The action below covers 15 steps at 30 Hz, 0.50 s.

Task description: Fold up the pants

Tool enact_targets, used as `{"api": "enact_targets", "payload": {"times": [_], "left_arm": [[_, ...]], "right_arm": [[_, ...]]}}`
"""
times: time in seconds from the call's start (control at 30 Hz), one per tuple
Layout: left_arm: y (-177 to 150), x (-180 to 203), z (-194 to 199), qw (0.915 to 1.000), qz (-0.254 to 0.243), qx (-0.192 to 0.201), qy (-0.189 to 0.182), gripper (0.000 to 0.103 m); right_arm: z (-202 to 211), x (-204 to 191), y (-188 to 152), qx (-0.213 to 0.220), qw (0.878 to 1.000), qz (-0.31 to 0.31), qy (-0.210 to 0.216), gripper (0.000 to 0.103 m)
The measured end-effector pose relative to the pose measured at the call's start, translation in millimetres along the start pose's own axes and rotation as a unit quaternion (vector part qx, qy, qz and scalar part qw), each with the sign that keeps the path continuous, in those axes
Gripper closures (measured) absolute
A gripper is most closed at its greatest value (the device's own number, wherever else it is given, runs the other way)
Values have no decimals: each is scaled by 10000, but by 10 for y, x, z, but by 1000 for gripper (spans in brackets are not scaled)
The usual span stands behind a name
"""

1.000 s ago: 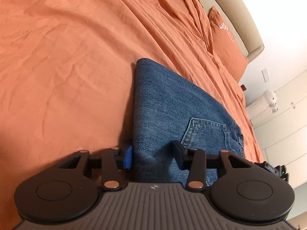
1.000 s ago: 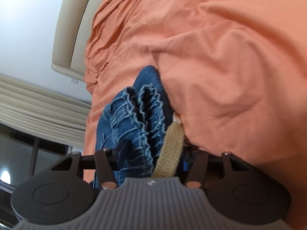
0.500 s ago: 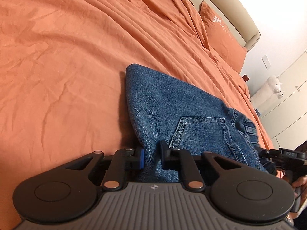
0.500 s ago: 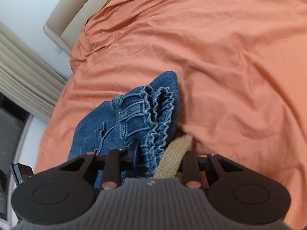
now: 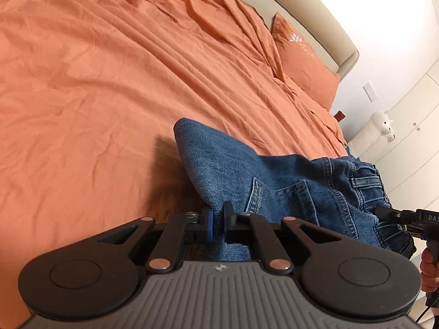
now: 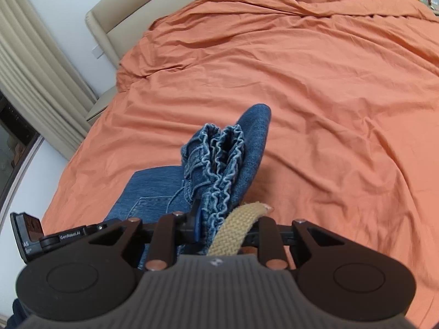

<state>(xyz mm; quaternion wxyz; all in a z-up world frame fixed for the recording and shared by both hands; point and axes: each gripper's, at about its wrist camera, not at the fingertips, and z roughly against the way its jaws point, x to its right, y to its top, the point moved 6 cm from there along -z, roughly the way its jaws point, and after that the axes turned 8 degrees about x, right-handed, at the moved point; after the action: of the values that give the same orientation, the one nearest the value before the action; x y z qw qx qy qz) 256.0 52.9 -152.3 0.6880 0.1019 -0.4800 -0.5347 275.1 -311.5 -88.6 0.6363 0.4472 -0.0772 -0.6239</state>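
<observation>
A: Nearest first: what are the jaws doing?

B: The left gripper (image 5: 216, 226) is pinching a lower edge of the pants (image 5: 274, 175); its jaws have just been closing, and denim is sitting between the narrow blue pads. The right gripper (image 6: 227, 227) has also just been closing its jaws, and it is clamping the gathered waistband (image 6: 219, 170) together with a tan woven belt (image 6: 236, 233), though the right pad is hidden behind the belt, so I'm judging that grip partly from how the bunch is standing up.

A: Where are the pants lying?

B: They're half-folded near the close edge of the bed (image 5: 96, 82), partly hanging from both grippers, with the far fold resting on the orange sheet. The pillow (image 5: 304, 63) is lying well beyond, by the headboard.

A: How will they handle?

B: Denim is soft but weighty, so it's probably sagging between the holds. Thick seams and waistband are offering the surest purchase.

A: And the hands' pose?

B: Both grippers are pointing forward and downward.
</observation>
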Motion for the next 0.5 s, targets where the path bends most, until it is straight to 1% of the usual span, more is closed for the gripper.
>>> {"api": "enact_targets", "payload": {"times": [0.13,0.23,0.33,0.5], "left_arm": [[74,37,380,9998,-183,-3,31,97],[160,9,696,9991,-388,53,151,97],[300,-111,1014,9984,-416,177,353,97],[584,-438,1620,9954,-330,561,698,97]], "right_arm": [[240,-267,-123,70,9998,75,166,86],[326,-484,-211,108,9993,28,354,86],[321,-800,-295,94,9979,53,631,86],[156,-1452,-341,79,9936,97,1120,86]]}}
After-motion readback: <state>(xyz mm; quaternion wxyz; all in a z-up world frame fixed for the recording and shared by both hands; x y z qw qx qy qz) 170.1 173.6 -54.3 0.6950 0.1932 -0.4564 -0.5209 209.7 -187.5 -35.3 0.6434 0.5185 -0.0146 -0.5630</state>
